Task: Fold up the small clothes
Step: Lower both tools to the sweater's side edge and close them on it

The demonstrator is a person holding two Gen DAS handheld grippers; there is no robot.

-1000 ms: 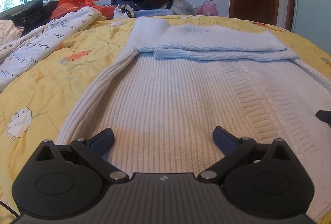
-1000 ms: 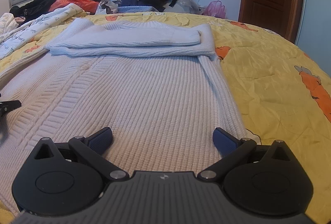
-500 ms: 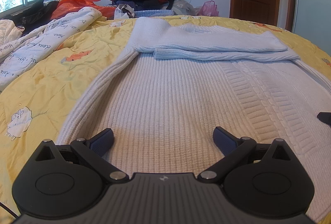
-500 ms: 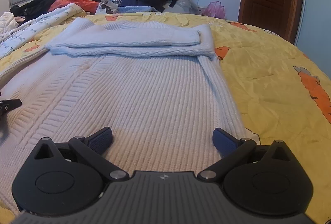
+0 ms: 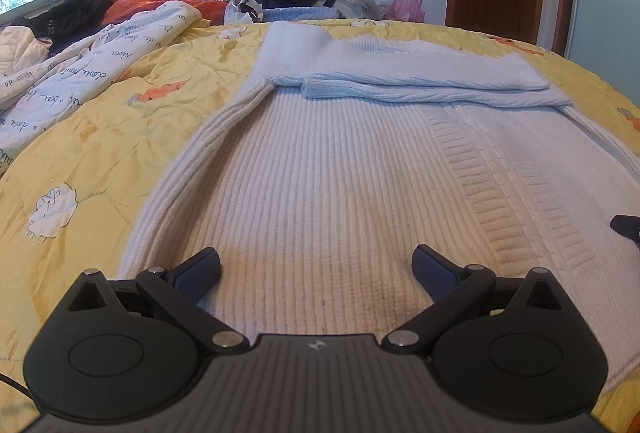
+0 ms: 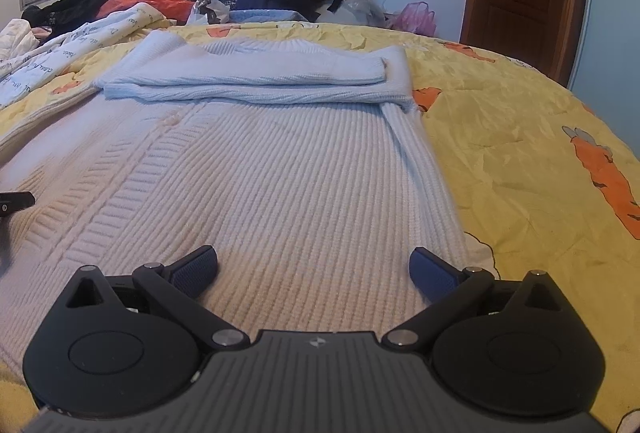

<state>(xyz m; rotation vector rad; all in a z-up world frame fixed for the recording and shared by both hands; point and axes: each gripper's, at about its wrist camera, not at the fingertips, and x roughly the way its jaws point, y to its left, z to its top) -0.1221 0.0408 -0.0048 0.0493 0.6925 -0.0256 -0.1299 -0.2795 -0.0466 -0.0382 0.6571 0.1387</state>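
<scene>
The white ribbed knit sweater [image 5: 340, 185] lies flat on the bed's yellow cartoon quilt [image 5: 80, 153], filling the middle of both frames, with its sleeves [image 6: 256, 81] already folded across the top edge in the upper centre.

Biggest risk, I'd say: grabbing the bottom hem unevenly. If one side bites only the top layer, or the two grippers lift out of sync, the fold would go crooked and those stacked sleeves could slide off. Thick knit also bunches easily.

The left gripper [image 5: 316, 265] sits at the bottom of its frame, fingers spread wide apart over the lower sweater, holding nothing. The right gripper [image 6: 314, 265] is the same, wide apart and empty, near the sweater's right edge.
</scene>
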